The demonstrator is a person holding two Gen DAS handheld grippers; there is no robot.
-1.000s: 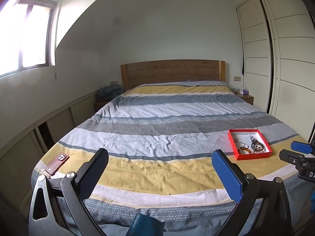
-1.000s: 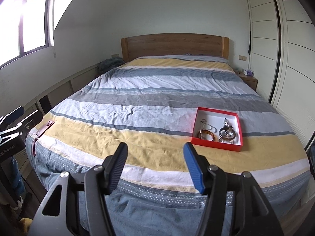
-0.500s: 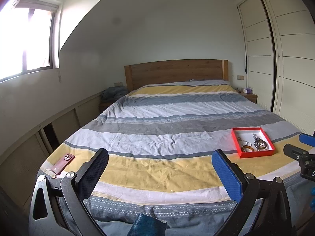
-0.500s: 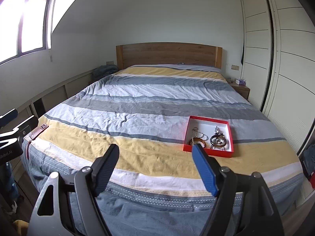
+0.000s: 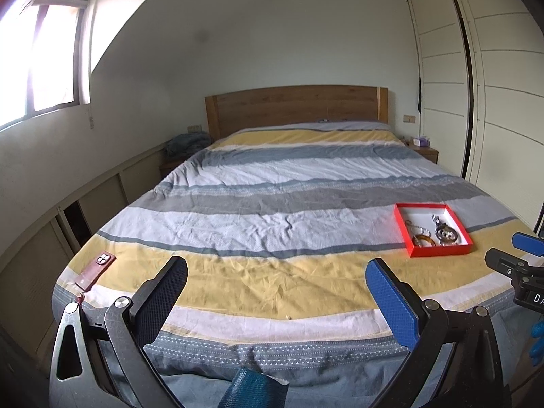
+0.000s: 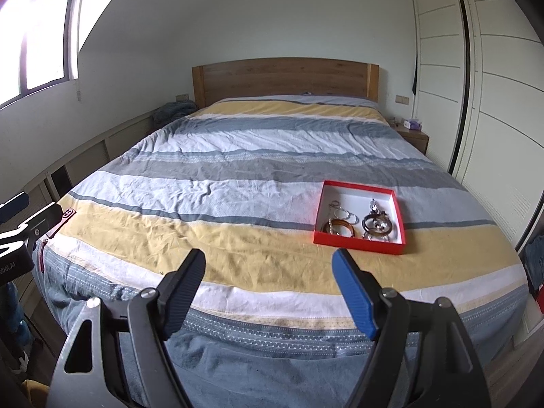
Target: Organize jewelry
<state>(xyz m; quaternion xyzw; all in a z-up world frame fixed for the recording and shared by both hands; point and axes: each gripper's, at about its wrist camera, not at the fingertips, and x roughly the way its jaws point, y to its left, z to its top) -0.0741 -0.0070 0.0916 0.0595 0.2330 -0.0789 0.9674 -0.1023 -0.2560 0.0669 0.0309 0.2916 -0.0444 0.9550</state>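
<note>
While both claws hang at the near foot of the bed with nothing between their pads, the right gripper (image 6: 268,265) is spread wide and points over the yellow stripe of the striped duvet (image 6: 238,170), and the left gripper (image 5: 275,275) is just as wide, off to its left. Past the right claw's blue finger, a little farther up the bed and to the right, sits the red tray (image 6: 360,241), white inside, lying flat on the cover where the yellow band meets the grey line. In it I can make out an amber bangle (image 6: 340,227), a dark beaded bracelet (image 6: 377,226) beside it and some thin silvery chain pieces (image 6: 343,212) behind, loosely heaped and partly touching. On the far left edge of the duvet lies a red-cased phone (image 5: 97,267), well apart from everything. To my eye this is the approach, nothing picked yet. Next the right claw needs to travel forward and right over the tray, tip down, and narrow onto one piece, likely the bangle, without snagging the chains.
</note>
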